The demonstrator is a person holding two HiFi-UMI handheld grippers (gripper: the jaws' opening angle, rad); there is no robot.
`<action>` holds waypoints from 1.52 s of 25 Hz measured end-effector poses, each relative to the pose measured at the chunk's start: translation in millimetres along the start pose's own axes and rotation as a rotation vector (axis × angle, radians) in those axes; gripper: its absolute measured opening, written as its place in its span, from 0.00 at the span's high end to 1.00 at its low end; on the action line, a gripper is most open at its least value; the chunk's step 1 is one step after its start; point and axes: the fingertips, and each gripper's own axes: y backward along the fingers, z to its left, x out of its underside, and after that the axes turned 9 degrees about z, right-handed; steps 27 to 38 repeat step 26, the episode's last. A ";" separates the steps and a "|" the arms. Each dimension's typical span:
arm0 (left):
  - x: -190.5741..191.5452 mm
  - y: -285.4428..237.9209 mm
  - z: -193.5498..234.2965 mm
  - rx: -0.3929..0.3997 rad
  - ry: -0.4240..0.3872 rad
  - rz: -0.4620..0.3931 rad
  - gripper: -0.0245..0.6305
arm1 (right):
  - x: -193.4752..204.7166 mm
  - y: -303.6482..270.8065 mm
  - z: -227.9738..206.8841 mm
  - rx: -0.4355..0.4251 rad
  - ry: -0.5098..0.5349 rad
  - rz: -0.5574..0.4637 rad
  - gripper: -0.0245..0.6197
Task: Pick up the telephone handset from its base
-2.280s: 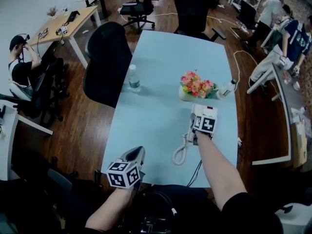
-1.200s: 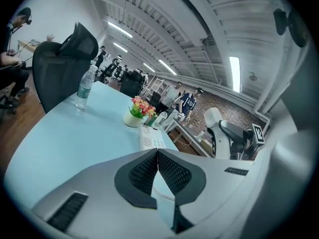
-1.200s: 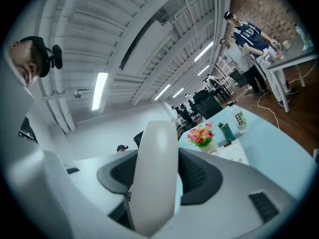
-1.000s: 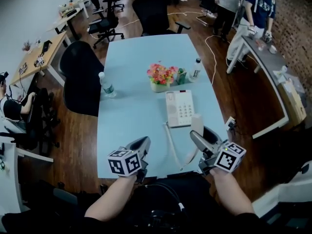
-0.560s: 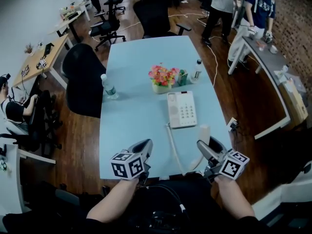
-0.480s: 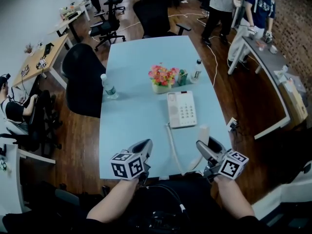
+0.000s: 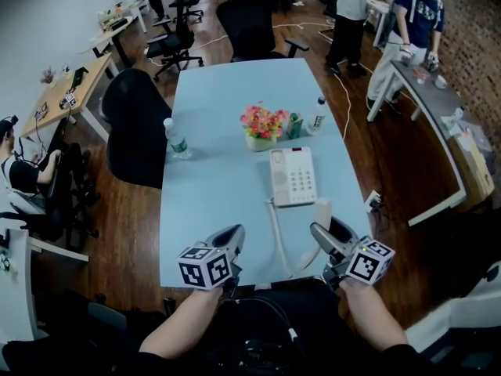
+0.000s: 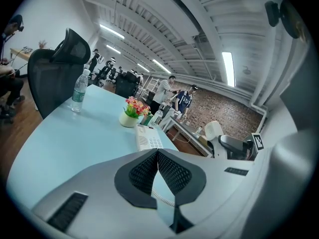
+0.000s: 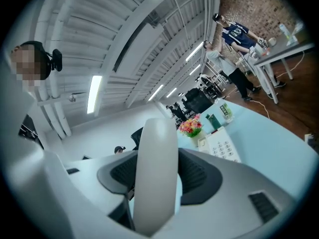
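Pale blue office table (image 7: pixel 219 186), seen from above. White telephone base (image 7: pixel 292 176) sits keypad-up with its cradle bare. Nearer the person than the base, the right gripper (image 7: pixel 329 233) is clamped on the handset (image 7: pixel 319 212) across its narrow width, likely for a firm lift. The handset's long axis runs along the jaws, its far end pointing toward the base. Left of the base, the left gripper (image 7: pixel 229 240) waits with jaws together, empty.
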 end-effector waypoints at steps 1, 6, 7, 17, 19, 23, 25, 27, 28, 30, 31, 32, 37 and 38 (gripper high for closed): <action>0.3 -0.1 0.0 0.000 0.001 0.000 0.96 | -0.4 -1.7 -0.2 0.002 0.002 0.003 0.57; 0.3 1.3 1.0 -0.003 0.002 -0.002 0.96 | -1.5 -7.6 -1.0 -0.003 0.002 0.016 0.57; -0.2 1.5 1.6 -0.004 0.001 -0.003 0.96 | -1.6 -8.5 -1.5 -0.003 0.003 0.019 0.57; -0.4 0.1 3.4 -0.011 -0.003 -0.001 0.96 | 2.4 -11.5 -5.2 -0.003 0.004 0.034 0.57; -1.0 0.0 3.6 -0.012 -0.003 -0.001 0.96 | 1.8 -11.6 -5.0 -0.002 0.007 0.032 0.57; -2.3 -0.5 4.5 -0.012 -0.002 0.000 0.96 | 1.7 -12.4 -5.9 0.000 0.005 0.031 0.57; -2.8 -1.0 5.1 -0.013 -0.002 -0.001 0.96 | -0.2 -13.1 -4.4 0.009 0.016 0.034 0.57; -3.1 -1.3 5.5 -0.013 -0.002 -0.001 0.96 | -1.0 -13.5 -3.9 0.013 0.022 0.036 0.57; -3.1 -1.3 5.5 -0.013 -0.002 -0.001 0.96 | -1.0 -13.5 -3.9 0.013 0.022 0.036 0.57; -3.1 -1.3 5.5 -0.013 -0.002 -0.001 0.96 | -1.0 -13.5 -3.9 0.013 0.022 0.036 0.57; -3.1 -1.3 5.5 -0.013 -0.002 -0.001 0.96 | -1.0 -13.5 -3.9 0.013 0.022 0.036 0.57; -3.1 -1.3 5.5 -0.013 -0.002 -0.001 0.96 | -1.0 -13.5 -3.9 0.013 0.022 0.036 0.57; -3.1 -1.3 5.5 -0.013 -0.002 -0.001 0.96 | -1.0 -13.5 -3.9 0.013 0.022 0.036 0.57; -3.1 -1.3 5.5 -0.013 -0.002 -0.001 0.96 | -1.0 -13.5 -3.9 0.013 0.022 0.036 0.57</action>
